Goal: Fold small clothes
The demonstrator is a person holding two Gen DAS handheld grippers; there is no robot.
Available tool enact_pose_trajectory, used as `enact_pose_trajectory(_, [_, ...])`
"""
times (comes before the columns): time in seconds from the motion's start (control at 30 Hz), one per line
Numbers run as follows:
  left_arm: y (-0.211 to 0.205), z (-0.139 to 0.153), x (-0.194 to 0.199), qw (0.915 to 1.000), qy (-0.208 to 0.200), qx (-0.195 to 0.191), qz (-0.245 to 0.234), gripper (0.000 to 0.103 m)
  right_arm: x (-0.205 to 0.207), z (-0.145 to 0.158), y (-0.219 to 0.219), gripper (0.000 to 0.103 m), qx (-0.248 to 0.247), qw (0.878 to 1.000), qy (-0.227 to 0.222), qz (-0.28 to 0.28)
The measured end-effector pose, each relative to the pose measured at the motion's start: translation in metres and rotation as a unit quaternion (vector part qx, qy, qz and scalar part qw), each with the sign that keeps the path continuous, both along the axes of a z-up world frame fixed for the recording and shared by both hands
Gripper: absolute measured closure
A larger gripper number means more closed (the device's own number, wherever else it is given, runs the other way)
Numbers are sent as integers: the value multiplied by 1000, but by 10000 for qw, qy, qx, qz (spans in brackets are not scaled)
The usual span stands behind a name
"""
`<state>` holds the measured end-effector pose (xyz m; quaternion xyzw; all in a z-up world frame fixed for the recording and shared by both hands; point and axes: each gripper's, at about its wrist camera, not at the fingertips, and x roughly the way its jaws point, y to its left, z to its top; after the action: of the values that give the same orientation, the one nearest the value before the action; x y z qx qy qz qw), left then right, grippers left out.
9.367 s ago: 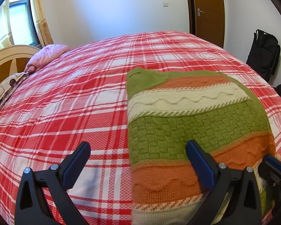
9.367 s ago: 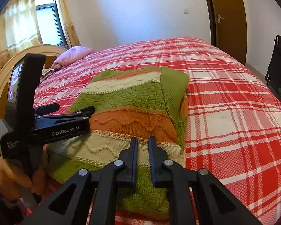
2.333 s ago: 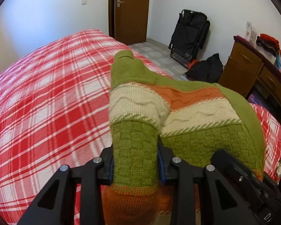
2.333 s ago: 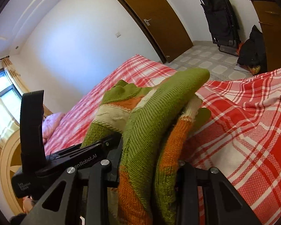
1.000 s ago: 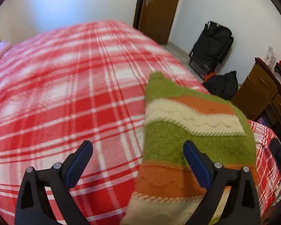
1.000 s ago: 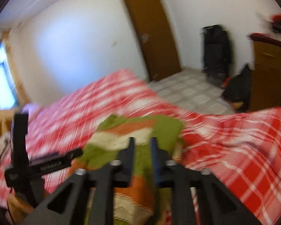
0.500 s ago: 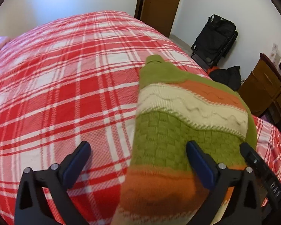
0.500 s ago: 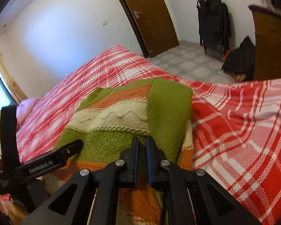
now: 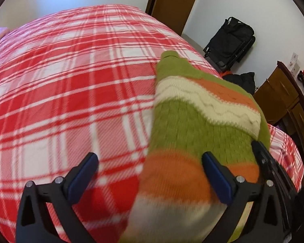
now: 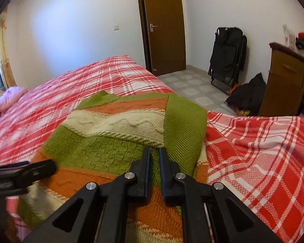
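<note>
A folded knit sweater [image 9: 194, 133] in green, cream and orange stripes lies on the red plaid bed [image 9: 71, 81] near its right corner. My left gripper [image 9: 150, 170] is open and empty, low over the sweater's near left edge. In the right wrist view the sweater [image 10: 115, 133] lies flat with a green sleeve folded across its right side. My right gripper [image 10: 154, 156] is shut with nothing between its fingers, just above the sweater's near part. The left gripper's body [image 10: 22, 174] shows at the left of that view.
A brown door [image 10: 162, 26] stands behind the bed. A black folded chair [image 10: 227, 58] and a dark bag [image 10: 247, 95] are on the tiled floor. A wooden dresser [image 10: 287, 79] stands at the right. A pink pillow [image 10: 10, 97] lies at the bed's far left.
Both grippers held the sweater lifted 2.3 s ago and have let it go; it now lies flat. In the last half second both grippers shifted slightly over it.
</note>
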<state>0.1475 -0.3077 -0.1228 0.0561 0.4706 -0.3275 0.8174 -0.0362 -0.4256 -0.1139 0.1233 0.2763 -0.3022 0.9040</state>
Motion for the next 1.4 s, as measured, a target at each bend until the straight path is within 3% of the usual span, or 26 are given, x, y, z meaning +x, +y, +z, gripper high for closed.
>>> enact_pose_trajectory(0.27, [42, 16, -49, 9944, -926, 518, 6, 0, -19, 1, 50, 87, -695, 9965, 352, -288])
enact_pose_trajectory(0.33, [50, 13, -53, 9938, -934, 602, 35, 0, -30, 0, 66, 75, -764, 9959, 363, -330])
enact_pose_trajectory(0.4, [58, 9, -58, 9932, -949, 673, 59, 0, -41, -4, 84, 41, -834, 9946, 511, -343])
enact_pose_trajectory(0.47, [65, 5, -64, 9915, -1021, 797, 99, 0, -49, -12, 93, 26, -662, 9946, 714, -361])
enact_pose_trajectory(0.6, [78, -6, -74, 9901, -1044, 931, 115, 0, -85, -24, 103, 26, 88, 9985, 300, -460])
enact_pose_trajectory(0.67, [82, -20, -75, 9886, -846, 1234, 159, 0, -94, -28, 105, 23, 408, 9975, 322, -483])
enact_pose_trajectory(0.73, [94, -23, -78, 9921, -770, 966, 222, 0, -91, -35, 120, 23, 161, 9952, 910, -316])
enact_pose_trajectory(0.8, [100, -24, -81, 9923, -740, 956, 255, 0, -97, -36, 136, 22, -113, 9951, 975, -119])
enact_pose_trajectory(0.93, [107, -22, -94, 9901, -813, 1123, 204, 0, -113, -33, 147, 22, 71, 9941, 1082, 40])
enact_pose_trajectory(1.03, [118, -16, -109, 9869, -1035, 1199, 310, 0, -135, -18, 158, 22, 20, 9970, 759, 129])
enact_pose_trajectory(1.23, [133, 31, -144, 9871, -1421, 653, 340, 0, -162, 48, 165, 22, -103, 9998, -182, 11])
enact_pose_trajectory(1.4, [140, 76, -171, 9782, -2018, 320, 362, 0, -182, 97, 182, 22, -695, 9934, -867, -282])
